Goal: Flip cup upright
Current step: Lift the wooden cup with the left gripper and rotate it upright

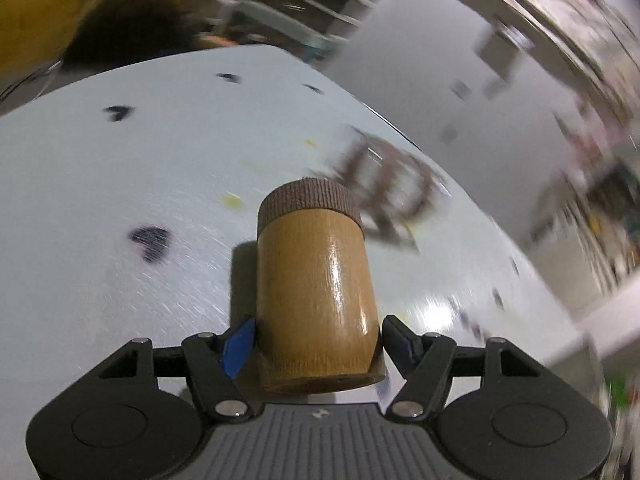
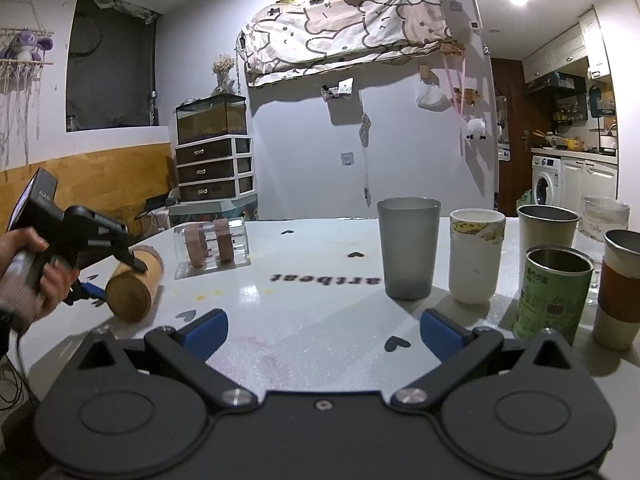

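A lived-in room: a patterned cloth [image 2: 344,28] hung on the far wall, a glass tank [image 2: 211,118] on a set of drawers [image 2: 216,170], a washing machine [image 2: 546,184] off in the right-hand corner. In front of all that is a pale desk [image 2: 312,312] dotted with small dark hearts.

At the desk's left edge the left tongs [image 1: 318,336] are clamped on a wooden cup [image 1: 316,300], one tip on each side of its body near the flat wooden end. From the right wrist view the cup [image 2: 134,286] lies tilted on its side, flat end facing the camera, low over the desk (whether it touches the surface I cannot tell). The left hand [image 2: 28,276] grips the handle. In the left wrist view the cup's far end carries a dark ribbed band.

The right tongs [image 2: 324,332] hang spread wide over the near middle of the desk, holding nothing.

Toward the back left stands a clear rack [image 2: 212,248]. Along the right side, upright, are a grey cup [image 2: 408,248], a white printed cup [image 2: 476,254], a green tin [image 2: 554,292], a steel cup [image 2: 546,228] and a cup with a brown band [image 2: 620,288].
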Tool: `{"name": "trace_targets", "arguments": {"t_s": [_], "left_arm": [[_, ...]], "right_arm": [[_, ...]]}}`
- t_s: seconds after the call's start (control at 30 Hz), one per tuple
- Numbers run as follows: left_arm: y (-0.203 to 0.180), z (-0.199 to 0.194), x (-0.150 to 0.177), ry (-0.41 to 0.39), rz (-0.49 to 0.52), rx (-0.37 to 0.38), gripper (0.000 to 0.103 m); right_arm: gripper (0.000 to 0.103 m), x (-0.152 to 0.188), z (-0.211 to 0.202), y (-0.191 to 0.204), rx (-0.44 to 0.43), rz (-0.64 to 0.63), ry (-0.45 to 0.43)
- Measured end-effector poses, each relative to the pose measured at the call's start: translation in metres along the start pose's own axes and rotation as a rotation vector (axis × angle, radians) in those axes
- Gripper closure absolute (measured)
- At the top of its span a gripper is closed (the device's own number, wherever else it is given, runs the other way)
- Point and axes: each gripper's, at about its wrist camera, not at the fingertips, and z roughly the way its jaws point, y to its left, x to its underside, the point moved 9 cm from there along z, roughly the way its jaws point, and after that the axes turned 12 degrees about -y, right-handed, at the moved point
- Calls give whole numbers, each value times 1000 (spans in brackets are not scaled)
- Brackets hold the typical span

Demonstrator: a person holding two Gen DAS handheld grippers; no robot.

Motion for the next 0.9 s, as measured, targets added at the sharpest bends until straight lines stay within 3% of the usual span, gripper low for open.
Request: {"name": "trace_targets", "arguments": {"t_s": [0.17, 0.33, 0.53, 0.77, 0.9], "left_arm": [[-39, -13, 37, 61, 181, 114, 34], [-89, -32, 87, 119, 433, 286, 34], [-133, -54, 137, 128, 681, 459, 34], [-152, -79, 174, 41, 884, 534, 34], [-149, -89, 180, -21, 882, 529, 34]], "right_arm": [[0, -4, -4, -11, 26, 26, -8], [0, -10, -9, -23, 62, 55, -20], [0, -14, -13, -36, 123, 48, -17], [0, -5, -5, -54, 144, 177, 59], [0, 4, 7, -61, 170, 287, 120]]}}
